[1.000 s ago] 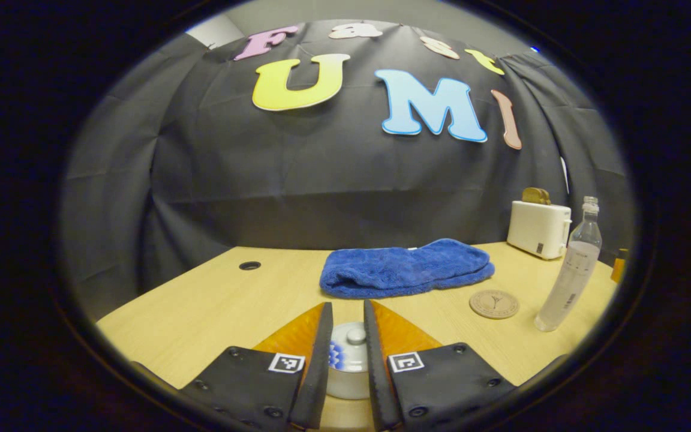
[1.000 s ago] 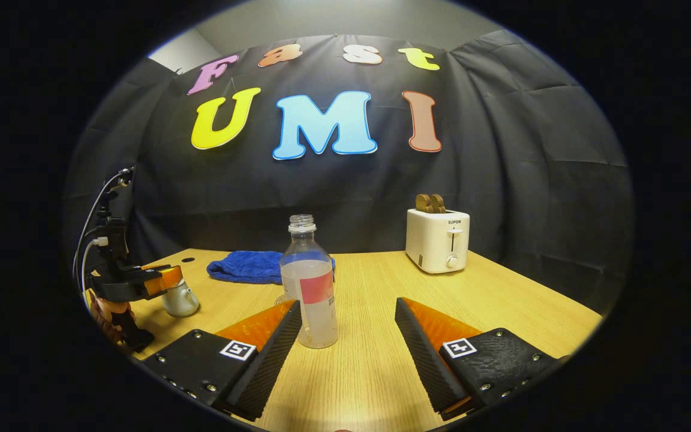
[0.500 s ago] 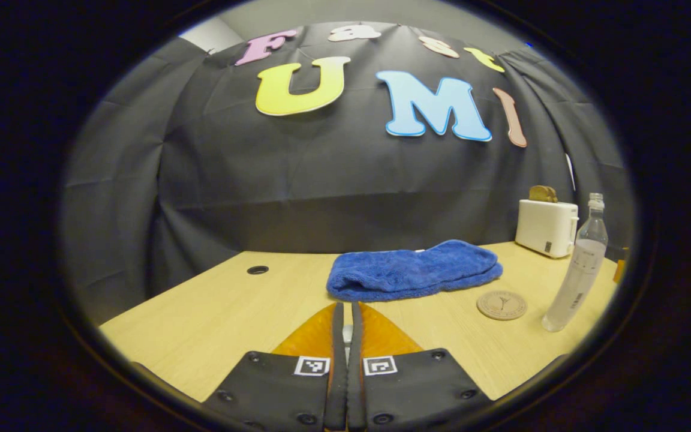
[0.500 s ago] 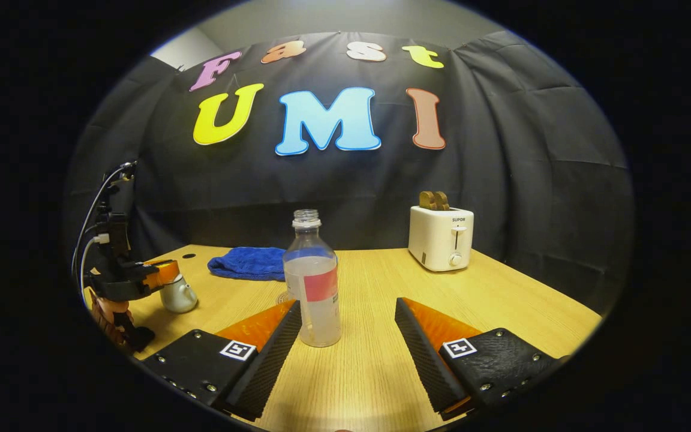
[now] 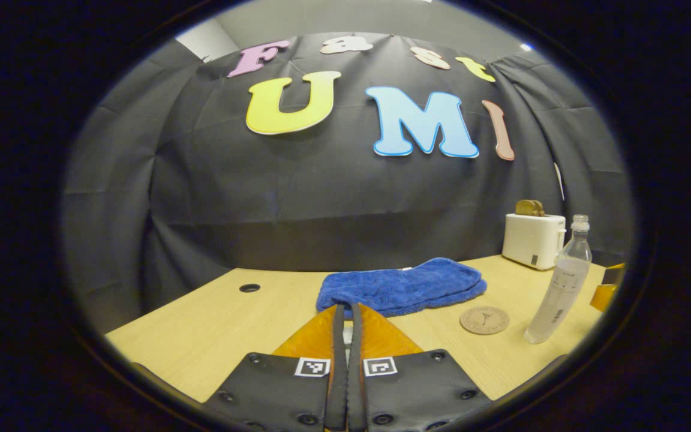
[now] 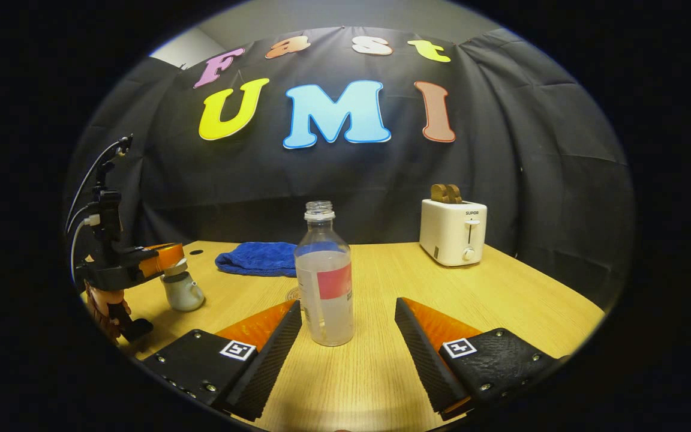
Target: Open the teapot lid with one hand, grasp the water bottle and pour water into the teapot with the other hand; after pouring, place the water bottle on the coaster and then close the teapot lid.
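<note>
— Between the right gripper's fingers, what stands there?

— The water bottle, upright on the table, uncapped and about half full. It stands just ahead of the fingertips, closer to the left finger than the right. The jaws are spread wide and neither finger presses on it.

— And the teapot?

— Far off to that gripper's left, near the table's edge. The teapot is a small pale pot with its spout turned toward the bottle. The left gripper sits right on top of it, with the teapot lid tucked under its fingers.

— Is the lid off the pot?

— It looks a touch above the body, but I cannot tell if it is clear of the rim.

— How does the left gripper look from its own view?

— Its jaws are drawn nearly together, with only a thin pale sliver between them, so it is clamped on the lid's knob.

— Where is the coaster?

— Ahead and to the right of the left gripper, a round coaster lying flat with nothing on it. The bottle stands just to its right.

— Anything farther out?

— A blue towel is bunched straight ahead of the left gripper, beyond the coaster. A white toaster with toast in its slots stands ahead and right of the right gripper, near the black cloth.
</note>
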Demonstrator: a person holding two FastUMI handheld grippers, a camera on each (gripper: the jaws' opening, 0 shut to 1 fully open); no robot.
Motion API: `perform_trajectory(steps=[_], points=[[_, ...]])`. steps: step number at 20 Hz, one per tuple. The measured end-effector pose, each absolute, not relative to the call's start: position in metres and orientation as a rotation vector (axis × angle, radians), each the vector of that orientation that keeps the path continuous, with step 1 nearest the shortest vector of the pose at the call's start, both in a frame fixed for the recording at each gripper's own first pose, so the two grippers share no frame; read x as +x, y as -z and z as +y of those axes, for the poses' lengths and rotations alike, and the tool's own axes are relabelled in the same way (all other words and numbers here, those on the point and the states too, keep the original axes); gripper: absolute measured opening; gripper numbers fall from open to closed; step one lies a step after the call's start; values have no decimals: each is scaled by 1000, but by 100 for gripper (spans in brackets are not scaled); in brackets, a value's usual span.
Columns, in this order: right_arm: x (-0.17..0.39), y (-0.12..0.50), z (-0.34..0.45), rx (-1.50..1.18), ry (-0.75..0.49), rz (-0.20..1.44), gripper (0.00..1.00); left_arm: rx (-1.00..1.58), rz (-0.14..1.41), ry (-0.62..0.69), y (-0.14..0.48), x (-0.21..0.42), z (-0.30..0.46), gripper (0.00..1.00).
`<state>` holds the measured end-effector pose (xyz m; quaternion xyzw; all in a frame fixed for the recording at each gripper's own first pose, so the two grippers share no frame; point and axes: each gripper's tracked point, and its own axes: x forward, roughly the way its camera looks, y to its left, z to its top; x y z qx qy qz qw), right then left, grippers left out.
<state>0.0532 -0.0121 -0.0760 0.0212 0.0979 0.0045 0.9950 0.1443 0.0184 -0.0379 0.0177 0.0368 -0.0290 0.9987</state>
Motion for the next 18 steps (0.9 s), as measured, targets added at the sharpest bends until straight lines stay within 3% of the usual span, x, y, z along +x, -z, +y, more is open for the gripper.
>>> perform_trajectory(steps=[18], points=[[120, 108, 3, 15, -79, 314, 98, 4, 129, -48, 54, 74, 105, 6]])
